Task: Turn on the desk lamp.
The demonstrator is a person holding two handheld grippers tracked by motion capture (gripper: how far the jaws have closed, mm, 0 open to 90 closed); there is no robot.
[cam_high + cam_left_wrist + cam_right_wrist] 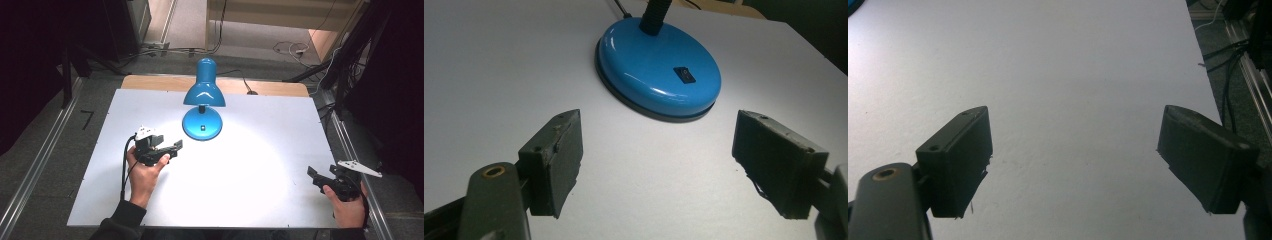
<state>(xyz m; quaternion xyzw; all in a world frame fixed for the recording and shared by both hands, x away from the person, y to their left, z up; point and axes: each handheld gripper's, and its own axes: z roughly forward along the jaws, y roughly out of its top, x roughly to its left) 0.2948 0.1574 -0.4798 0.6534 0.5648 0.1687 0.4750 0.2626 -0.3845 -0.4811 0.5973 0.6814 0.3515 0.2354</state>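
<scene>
High view: your left tongs [176, 148] sit spread near the lit lamp [203, 100]; your right tongs [314, 176], spread too, hover at the worktop [260, 150] edge

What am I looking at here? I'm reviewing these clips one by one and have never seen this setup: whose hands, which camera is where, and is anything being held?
No robot: a person sits at a white table holding a two-jaw tool in each hand. The high view looks down from above the person. There the left hand-held gripper points toward a blue desk lamp, which is lit. The right hand-held gripper rests near the table's right edge. The other two pictures come from cameras riding on the tools, looking along their black jaws. The left gripper view faces the lamp's round base and its switch. Both tools are open and hold nothing.
</scene>
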